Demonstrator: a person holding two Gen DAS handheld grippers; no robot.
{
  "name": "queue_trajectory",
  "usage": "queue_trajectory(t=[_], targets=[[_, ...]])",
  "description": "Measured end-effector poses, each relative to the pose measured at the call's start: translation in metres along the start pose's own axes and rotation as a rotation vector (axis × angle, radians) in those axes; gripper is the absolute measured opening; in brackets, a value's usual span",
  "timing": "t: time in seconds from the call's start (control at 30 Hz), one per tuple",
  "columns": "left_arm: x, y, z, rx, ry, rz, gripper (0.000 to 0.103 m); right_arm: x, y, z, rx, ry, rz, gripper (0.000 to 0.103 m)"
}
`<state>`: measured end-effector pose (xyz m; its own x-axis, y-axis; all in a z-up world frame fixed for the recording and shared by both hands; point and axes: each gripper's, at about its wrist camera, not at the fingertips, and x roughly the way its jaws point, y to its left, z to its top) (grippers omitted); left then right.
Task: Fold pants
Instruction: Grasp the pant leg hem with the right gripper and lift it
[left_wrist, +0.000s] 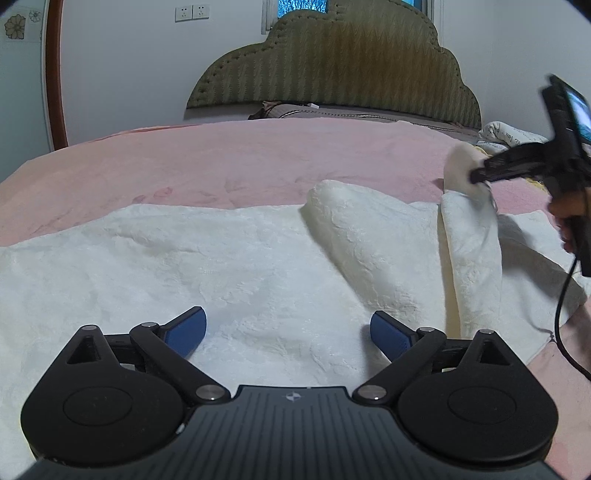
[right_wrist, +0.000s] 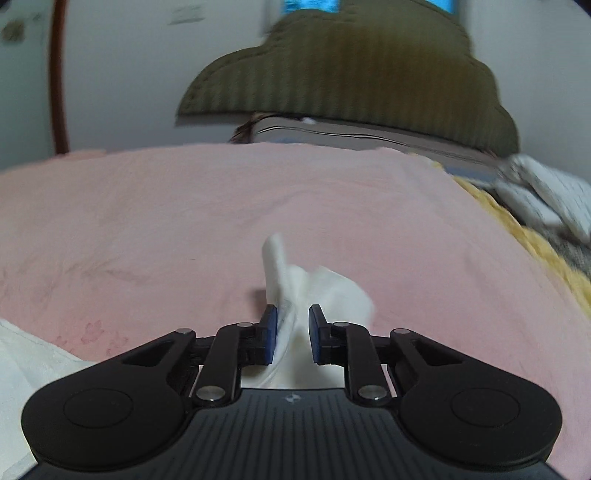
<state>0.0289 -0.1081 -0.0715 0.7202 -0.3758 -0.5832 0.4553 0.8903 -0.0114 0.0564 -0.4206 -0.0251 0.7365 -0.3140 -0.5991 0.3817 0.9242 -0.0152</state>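
Observation:
The white textured pants (left_wrist: 221, 258) lie spread on the pink bedspread (left_wrist: 221, 162). My left gripper (left_wrist: 288, 326) is open and empty, low over the flat white cloth. My right gripper (right_wrist: 291, 325) is shut on a bunched end of the pants (right_wrist: 295, 288) and holds it lifted above the bed. In the left wrist view the right gripper (left_wrist: 480, 175) is at the far right, pulling up a fold of the pants (left_wrist: 469, 236), with another raised fold (left_wrist: 354, 221) beside it.
An olive padded headboard (left_wrist: 332, 66) and pillows (left_wrist: 332, 110) stand at the far end. A crumpled white cloth (right_wrist: 546, 195) and a yellow blanket edge (right_wrist: 517, 236) lie at the right. A black cable (left_wrist: 561, 317) hangs from the right gripper.

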Motion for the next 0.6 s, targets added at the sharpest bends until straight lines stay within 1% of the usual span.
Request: queue_trajectory(t=[0.13,0.17,0.3,0.33,0.4,0.43,0.5,0.53,0.6], targets=[[0.001,0.000,0.000,0.003,0.002,0.000,0.099,-0.014,-0.051,-0.028,0.156,0.037,-0.052,0.019],[0.001,0.000,0.000,0.004,0.002,-0.001,0.099,-0.019,-0.064,-0.036,0.218,0.026,-0.041,0.019],[0.002,0.000,0.000,0.007,0.005,-0.003,0.100,-0.038,-0.116,-0.063,0.605,-0.055,0.138,0.019],[0.003,0.000,0.000,0.007,0.005,-0.003,0.100,-0.037,-0.128,-0.070,0.709,-0.061,0.222,0.019],[0.003,-0.001,0.000,0.008,0.006,-0.002,0.100,-0.028,-0.135,-0.078,0.834,-0.016,0.390,0.019],[0.003,0.000,0.000,0.009,0.006,-0.001,0.100,-0.023,-0.133,-0.080,0.858,0.005,0.440,0.018],[0.003,-0.001,-0.001,0.014,0.008,0.002,0.101,-0.016,-0.123,-0.077,0.841,0.038,0.485,0.019],[0.003,-0.001,-0.001,0.016,0.009,0.003,0.101,-0.012,-0.114,-0.074,0.810,0.066,0.487,0.019],[0.003,-0.002,-0.001,0.019,0.010,0.006,0.101,-0.002,-0.104,-0.070,0.779,0.110,0.465,0.019]])
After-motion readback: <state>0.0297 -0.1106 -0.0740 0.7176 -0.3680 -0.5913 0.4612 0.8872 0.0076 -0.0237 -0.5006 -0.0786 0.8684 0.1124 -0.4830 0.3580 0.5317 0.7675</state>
